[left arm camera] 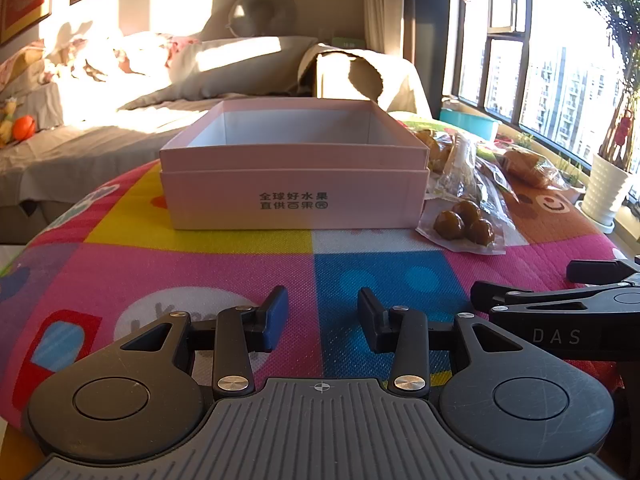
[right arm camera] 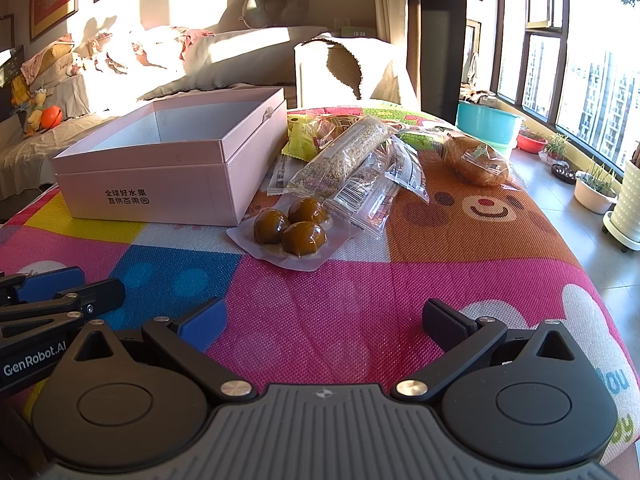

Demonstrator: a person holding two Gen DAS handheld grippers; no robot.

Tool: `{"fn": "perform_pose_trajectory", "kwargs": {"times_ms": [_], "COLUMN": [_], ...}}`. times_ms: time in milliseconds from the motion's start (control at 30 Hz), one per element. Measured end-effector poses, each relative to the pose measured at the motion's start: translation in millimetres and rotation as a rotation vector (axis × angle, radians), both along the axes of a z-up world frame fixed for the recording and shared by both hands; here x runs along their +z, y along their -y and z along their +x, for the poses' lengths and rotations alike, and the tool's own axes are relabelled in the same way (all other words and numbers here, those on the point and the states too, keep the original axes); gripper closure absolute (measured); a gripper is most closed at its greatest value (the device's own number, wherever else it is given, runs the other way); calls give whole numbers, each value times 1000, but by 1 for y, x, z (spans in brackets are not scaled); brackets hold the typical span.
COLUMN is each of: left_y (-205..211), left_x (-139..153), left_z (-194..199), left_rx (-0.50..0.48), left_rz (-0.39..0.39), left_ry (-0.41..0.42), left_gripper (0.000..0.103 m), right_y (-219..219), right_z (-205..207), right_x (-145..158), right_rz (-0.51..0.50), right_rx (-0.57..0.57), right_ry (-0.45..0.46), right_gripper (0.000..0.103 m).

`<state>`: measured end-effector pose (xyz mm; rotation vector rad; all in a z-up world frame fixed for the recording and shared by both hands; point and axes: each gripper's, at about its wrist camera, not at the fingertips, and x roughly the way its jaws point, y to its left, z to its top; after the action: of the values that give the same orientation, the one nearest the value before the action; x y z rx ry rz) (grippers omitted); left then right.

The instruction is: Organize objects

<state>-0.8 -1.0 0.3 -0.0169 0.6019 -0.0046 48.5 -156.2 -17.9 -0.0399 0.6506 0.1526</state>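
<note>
An empty pink box (left arm camera: 294, 184) sits on the colourful surface (right arm camera: 360, 280), its printed long side facing both cameras. Wrapped snacks (right arm camera: 352, 160) lie just right of it. The left hand-held gripper (left arm camera: 322, 316) and right hand-held gripper (right arm camera: 324, 320) angle downward, jaws apart, holding nothing.

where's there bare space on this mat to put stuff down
Free: the mat between both grippers and the pink box, and inside the box. Crowded: right of the box, where snack packets pile behind the pack of brown balls.
</note>
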Motion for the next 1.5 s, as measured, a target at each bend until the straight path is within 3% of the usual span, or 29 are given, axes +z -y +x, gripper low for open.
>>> {"fn": "perform_pose_trajectory", "kwargs": {"times_ms": [400,667,833,900,1033,1100,1200,1333,1500], "left_y": [-2,-12,-37,-51,-88,-106,-125,-132,-133], "left_x": [1,10,38,52,79,85,83,70,49], "left_z": [1,6,13,25,61,89,120,146,161], "left_rx": [-10,-60,-90,-88,13,49,88,85,61], "left_rz": [-6,-9,-59,-82,-70,-70,-103,-83,-102], "left_ry": [0,-19,-19,-22,37,13,-35,-76,-143], "left_gripper": [60,60,60,60,60,60,60,60,60], "right_y": [3,-1,-5,-7,-3,-2,0,12,39], "right_z": [2,19,21,21,26,26,27,31,59], "right_x": [-1,11,13,12,14,14,20,45,64], "right_rz": [1,-29,-33,-39,-29,-26,-24,-10,7], "right_rx": [9,32,-18,-22,6,18,21,21,-30], "right_ry": [-5,-152,-186,-177,-191,-186,-153,-55,-30], "right_gripper": [0,0,0,0,0,0,0,0,0]}}
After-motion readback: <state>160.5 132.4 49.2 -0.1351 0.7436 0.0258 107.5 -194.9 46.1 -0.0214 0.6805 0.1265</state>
